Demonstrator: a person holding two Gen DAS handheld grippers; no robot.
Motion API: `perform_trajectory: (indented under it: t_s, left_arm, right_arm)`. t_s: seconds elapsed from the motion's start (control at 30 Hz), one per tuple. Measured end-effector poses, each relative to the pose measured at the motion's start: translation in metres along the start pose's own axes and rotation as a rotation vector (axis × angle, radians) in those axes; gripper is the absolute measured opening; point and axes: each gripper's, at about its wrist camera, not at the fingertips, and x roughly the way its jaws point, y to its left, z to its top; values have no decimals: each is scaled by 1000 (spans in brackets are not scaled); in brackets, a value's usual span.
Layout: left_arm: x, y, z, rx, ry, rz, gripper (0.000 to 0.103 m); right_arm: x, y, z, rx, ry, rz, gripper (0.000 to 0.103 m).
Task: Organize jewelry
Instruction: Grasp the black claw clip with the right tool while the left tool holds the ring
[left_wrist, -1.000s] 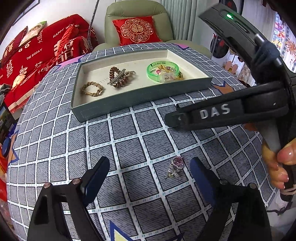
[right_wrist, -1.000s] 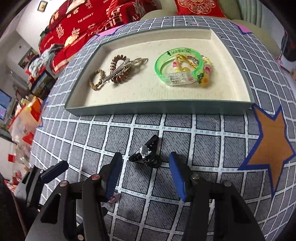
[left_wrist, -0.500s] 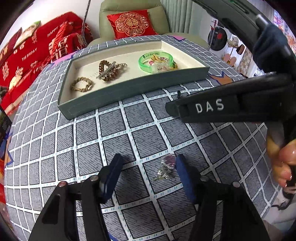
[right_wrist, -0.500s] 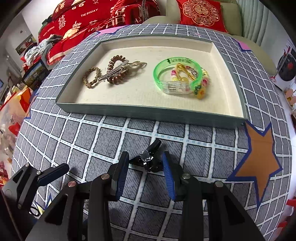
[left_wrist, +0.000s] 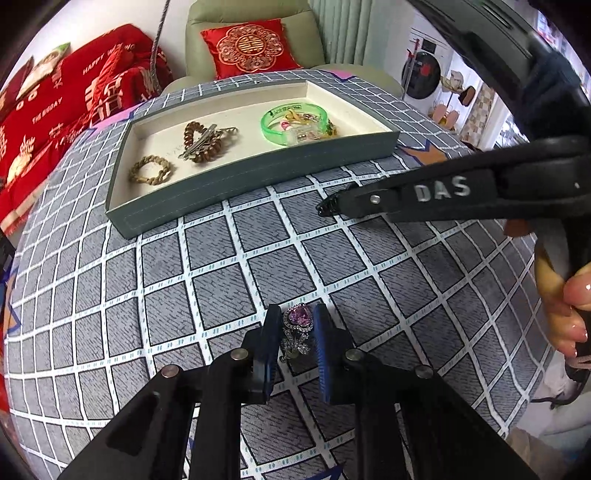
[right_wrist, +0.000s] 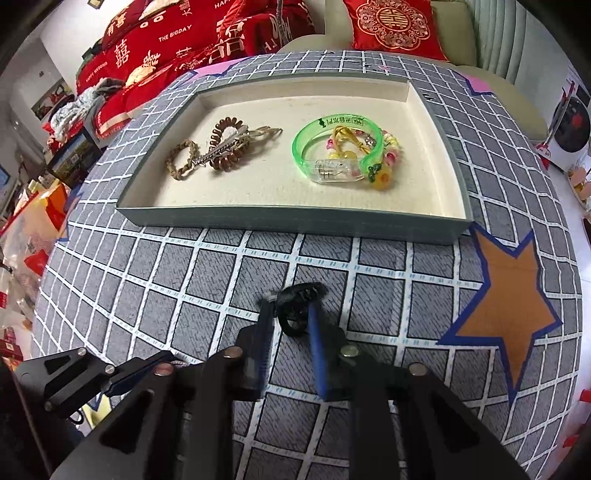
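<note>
Now both grippers, L (left_wrist: 295, 325) clamped on heart brooch (left_wrist: 297, 320), R (right_wrist: 290, 314) on black clip (right_wrist: 295, 308), sit near tray (right_wrist: 295, 221); thin grips could slip w/ lifting.

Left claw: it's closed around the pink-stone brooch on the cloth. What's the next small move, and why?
Probably lift straight up a little. The left claw has both fingers against the pink-stone brooch, which looks to be still on the checked tablecloth. The grey tray has a raised wall, so height is needed first.
</note>
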Motion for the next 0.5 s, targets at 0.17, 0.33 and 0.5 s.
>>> perform_trajectory:
  t_s: [0.17, 0.33, 0.5]
  left_arm:
    - [-7, 8, -1, -24, -10, 1, 29]
    - [-12, 15, -2, -39, -16, 5, 29]
    - [-14, 21, -4, -49, -17, 12, 29]
  right_arm:
    - [-4, -8, -5, 29, 1, 24, 20]
    - [-7, -17, -7, 56, -17, 57, 51]
    - [-4, -10, -5, 30, -15, 44, 59]
